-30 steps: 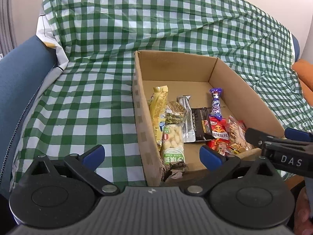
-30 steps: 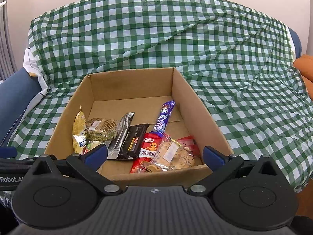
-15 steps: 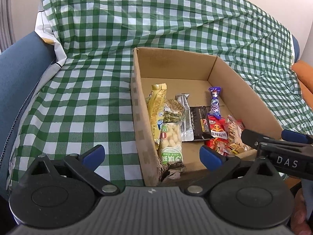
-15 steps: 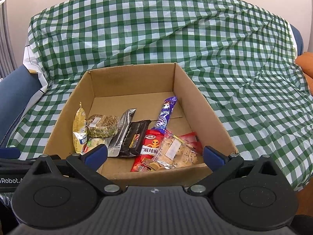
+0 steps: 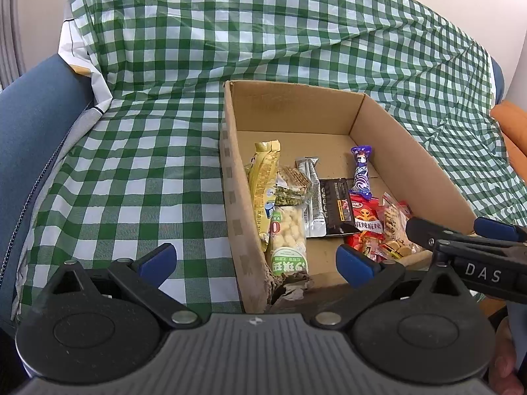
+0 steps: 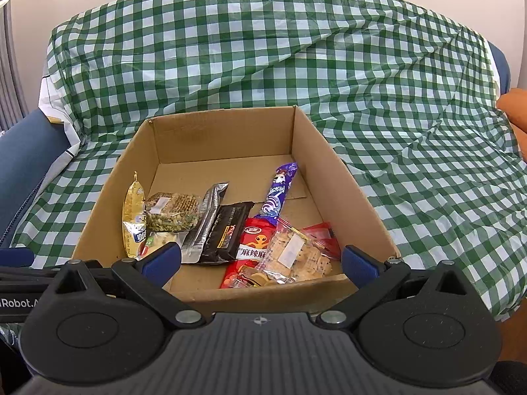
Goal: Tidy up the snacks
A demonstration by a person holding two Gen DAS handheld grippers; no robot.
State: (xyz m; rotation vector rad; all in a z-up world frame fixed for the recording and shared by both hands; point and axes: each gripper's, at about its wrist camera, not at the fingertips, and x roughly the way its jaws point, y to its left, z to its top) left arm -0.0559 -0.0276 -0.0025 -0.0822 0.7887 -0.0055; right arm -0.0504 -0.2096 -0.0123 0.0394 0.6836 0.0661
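Two hand-held grippers hang spread wide and empty at the near edge of a cardboard box (image 6: 342,177), and every snack packet in view already lies inside that box, which sits on a green checked cloth (image 6: 263,49). The right hand-held gripper (image 6: 260,258) faces the box squarely, so the packets fan out from about 11 to 1 o'clock ahead of it. Nearest its fingertips, at roughly 12 o'clock, is the clear cracker bag (image 6: 293,256) resting on a red packet (image 6: 253,243). The black packet (image 6: 227,230) and the silver packet (image 6: 206,223) lie just beside each other with their long axes running away from the gripper toward 12 to 1 o'clock, and the purple candy bar (image 6: 278,191) points the same way further in. The left hand-held gripper (image 5: 255,256) straddles the box's left wall, one finger outside over the cloth. From it the puffed-snack pack (image 5: 288,240) lies straight ahead at 12 o'clock, long axis pointing away, with the yellow packet (image 5: 263,177) propped on edge along the wall beyond it. My judgement is that the right gripper is better placed for the centre and right packets, the left one for the two by the wall, and either would close across a packet's short width.
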